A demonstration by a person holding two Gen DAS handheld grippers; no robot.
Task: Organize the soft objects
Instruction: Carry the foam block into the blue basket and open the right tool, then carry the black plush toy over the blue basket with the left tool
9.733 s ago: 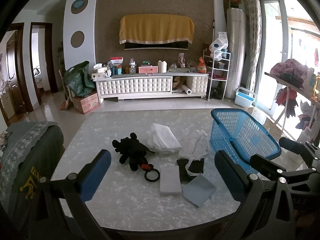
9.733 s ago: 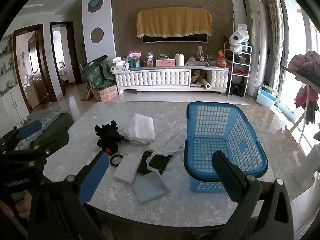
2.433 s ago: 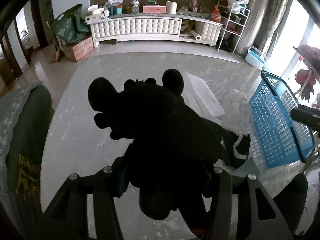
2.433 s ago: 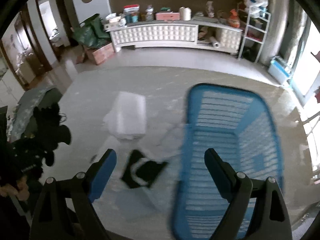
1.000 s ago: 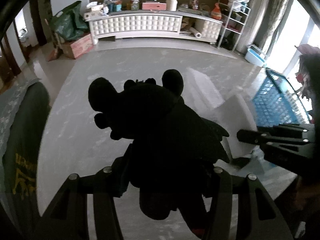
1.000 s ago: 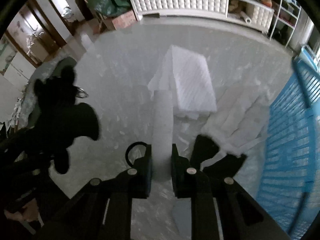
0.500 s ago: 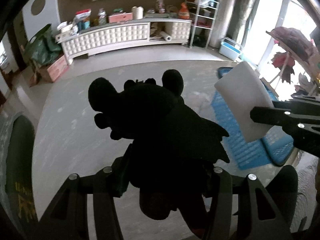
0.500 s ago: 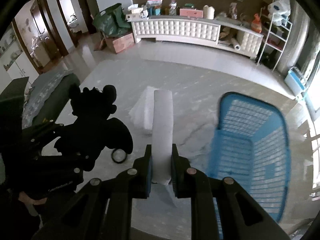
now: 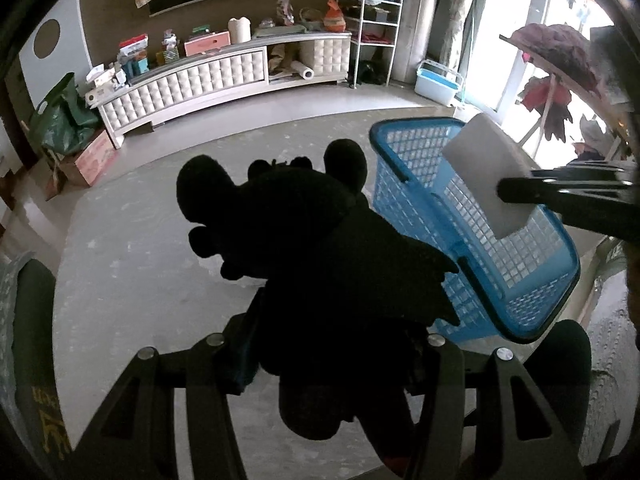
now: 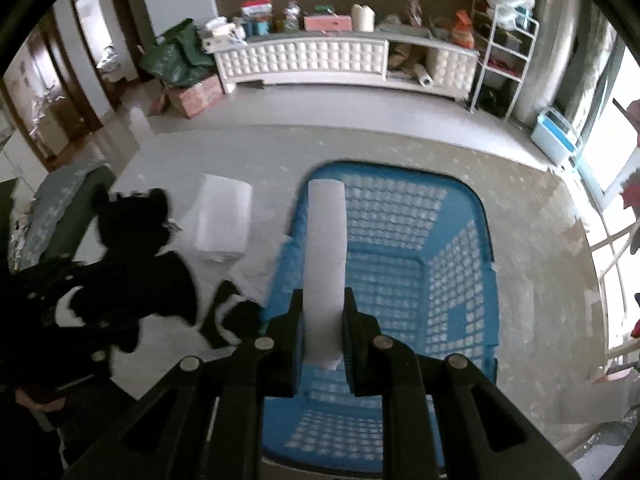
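My left gripper [image 9: 332, 356] is shut on a black plush toy [image 9: 320, 248], held in the air left of the blue basket [image 9: 520, 280]. The toy fills the middle of the left wrist view and hides the fingertips. My right gripper [image 10: 324, 328] is shut on a white sponge block [image 10: 326, 252], which stands upright over the blue basket [image 10: 460, 280], just inside its left wall. The left wrist view shows the sponge [image 9: 484, 168] and the right gripper [image 9: 568, 192] above the basket's far end. In the right wrist view the plush toy [image 10: 144, 264] hangs at the left.
On the marble table [image 10: 532, 240] a folded white towel [image 10: 224, 220] lies left of the basket, with a black cloth [image 10: 232, 316] nearer me. A padded chair [image 10: 68, 200] stands at the table's left edge. A clothes rack [image 9: 560, 60] stands to the right.
Both grippers have risen and swung right toward the basket. The sponge, lifted off the table a second ago, now hangs over the basket; the plush toy has come up beside it.
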